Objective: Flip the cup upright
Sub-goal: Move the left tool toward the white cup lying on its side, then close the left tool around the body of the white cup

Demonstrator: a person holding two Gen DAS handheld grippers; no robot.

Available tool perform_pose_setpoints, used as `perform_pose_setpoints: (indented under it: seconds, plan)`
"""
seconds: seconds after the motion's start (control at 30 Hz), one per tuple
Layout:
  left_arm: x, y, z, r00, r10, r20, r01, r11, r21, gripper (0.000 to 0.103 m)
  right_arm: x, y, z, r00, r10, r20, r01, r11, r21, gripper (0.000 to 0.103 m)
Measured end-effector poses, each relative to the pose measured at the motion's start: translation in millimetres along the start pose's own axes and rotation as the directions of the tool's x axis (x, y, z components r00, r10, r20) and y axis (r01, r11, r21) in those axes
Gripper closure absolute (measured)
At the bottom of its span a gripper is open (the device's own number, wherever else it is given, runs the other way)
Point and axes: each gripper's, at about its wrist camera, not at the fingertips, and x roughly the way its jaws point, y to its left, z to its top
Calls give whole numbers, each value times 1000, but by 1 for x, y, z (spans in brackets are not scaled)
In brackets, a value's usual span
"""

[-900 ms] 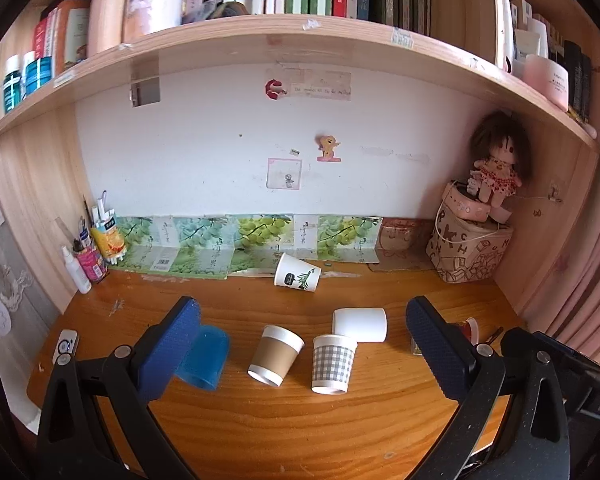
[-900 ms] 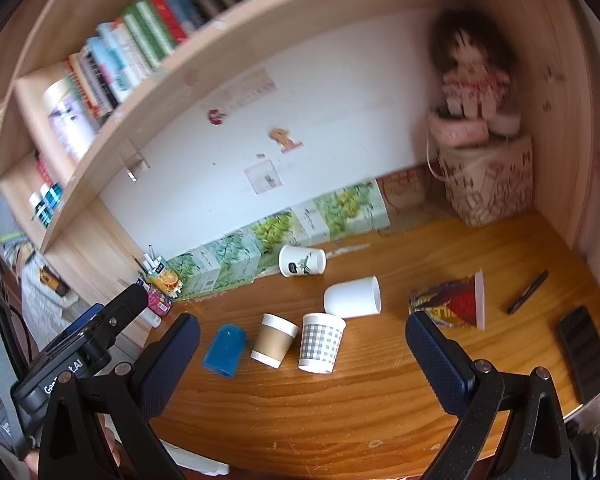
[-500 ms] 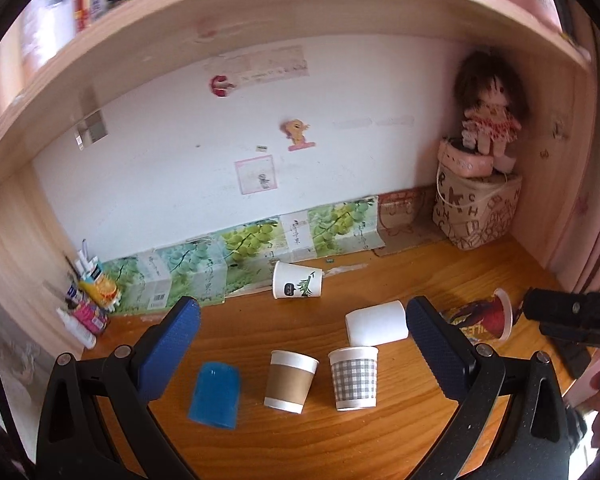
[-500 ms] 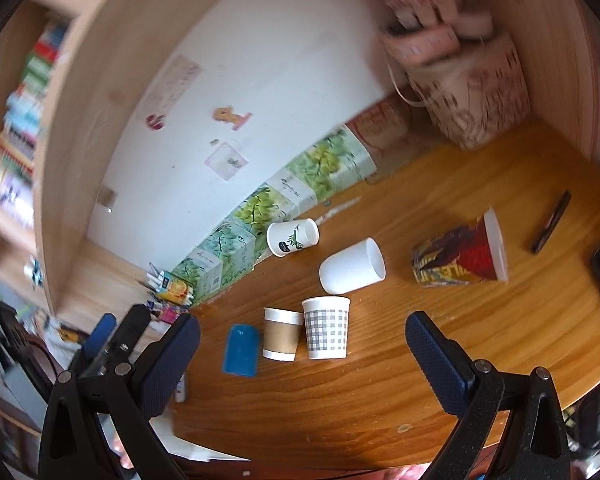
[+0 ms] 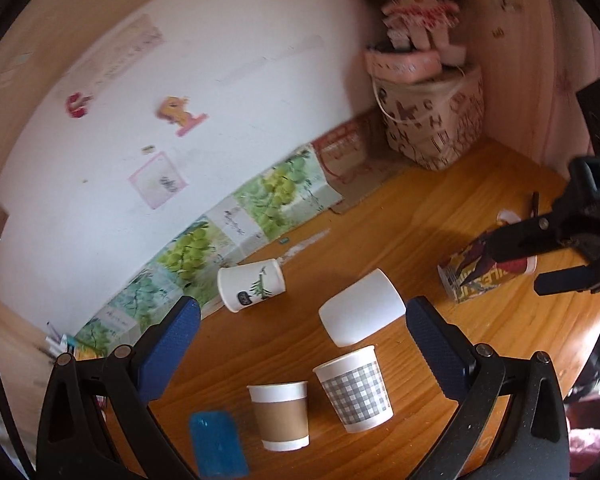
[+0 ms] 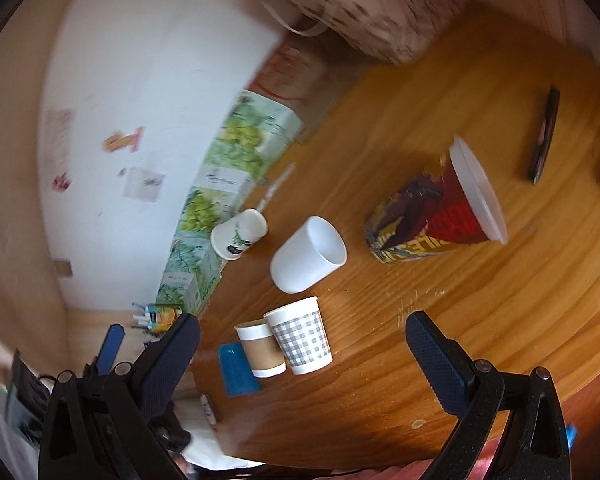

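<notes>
1. Cup with the red and yellow print point(image 6: 432, 220) lies on its side on the wooden desk point(image 6: 480, 320), its wide white rim turned away from the plain white cup point(image 6: 306, 254). It is my largest cup and sits to the right of that white cup, well apart from it. It has not been moved since half a second ago, but it now fills far more of my right view.
2. The plain white cup, my landmark, also lies tipped over, its mouth facing the printed cup.
3. The checked cup point(image 5: 354, 390) stands upright just in front of the white cup, with the brown-sleeved cup point(image 5: 280, 414) upright close beside it on the left, as before.
4. The small leaf-print cup point(image 5: 252, 284) lies on its side behind and left of the white cup.
5. The blue cup point(image 5: 218, 444) stands mouth down, farther left of the brown-sleeved one.
6. My right gripper point(image 6: 302, 356) is spread wide and holds nothing; it has tilted and dropped nearer the desk.
7. My left gripper point(image 5: 302, 344) is likewise wide apart and empty, now closer over the white cup.
</notes>
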Motion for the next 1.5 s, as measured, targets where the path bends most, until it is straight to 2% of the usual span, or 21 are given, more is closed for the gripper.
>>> perform_pose_setpoints:
  seconds: [0.2,0.4,0.67,0.9,1.17,1.43,1.5]
  plan:
    - [41,-15,2,996,-37,-76,47,991,125,0,36,-23,22,995,41,-91,-27,988,152,0]
    - [81,-29,2,990,-63,-130,90,972,215,0,57,-40,33,986,82,-142,-42,964,264,0]
    - [122,-37,1,978,-96,-186,140,961,240,0,73,-51,40,980,102,-171,-38,939,341,0]
    - [147,-47,-5,971,-108,-212,165,948,273,0,76,-52,42,980,106,-169,-41,936,350,0]
    - [167,-53,-4,958,-138,-251,205,942,264,0,74,-51,40,981,117,-153,-55,931,360,0]
    - [188,-51,-3,934,-176,-310,249,944,214,1,65,-58,30,983,129,-133,-67,917,394,0]
    - [191,-49,-3,926,-193,-324,265,944,196,7,63,-59,28,984,128,-126,-68,914,400,0]
